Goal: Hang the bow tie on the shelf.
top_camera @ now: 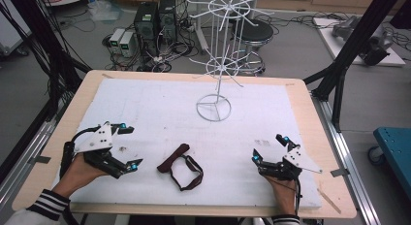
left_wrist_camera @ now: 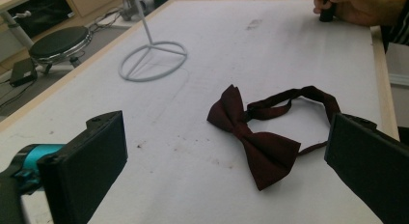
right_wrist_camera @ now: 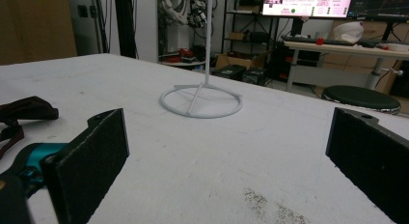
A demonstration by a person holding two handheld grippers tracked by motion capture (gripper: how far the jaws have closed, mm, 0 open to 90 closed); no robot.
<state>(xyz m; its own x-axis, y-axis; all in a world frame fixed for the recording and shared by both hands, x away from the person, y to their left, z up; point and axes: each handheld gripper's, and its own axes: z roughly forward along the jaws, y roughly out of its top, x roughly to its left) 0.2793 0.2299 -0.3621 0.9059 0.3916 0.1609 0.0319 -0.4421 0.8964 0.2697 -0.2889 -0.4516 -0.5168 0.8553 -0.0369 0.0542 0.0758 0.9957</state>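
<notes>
A dark red bow tie [top_camera: 180,165] lies flat on the white worktop [top_camera: 160,104] between the left gripper [top_camera: 130,146] and right gripper [top_camera: 269,148], both with jaws wide open, empty; farther back stands a white wire rack [top_camera: 219,65]

Bare white padded bench [top_camera: 160,104] between both grippers — only the white wire rack stand [top_camera: 213,107] rises mid-rear

Bright, even overhead light – soft faint shadows, no glare – slightly grainy pictures.
</notes>
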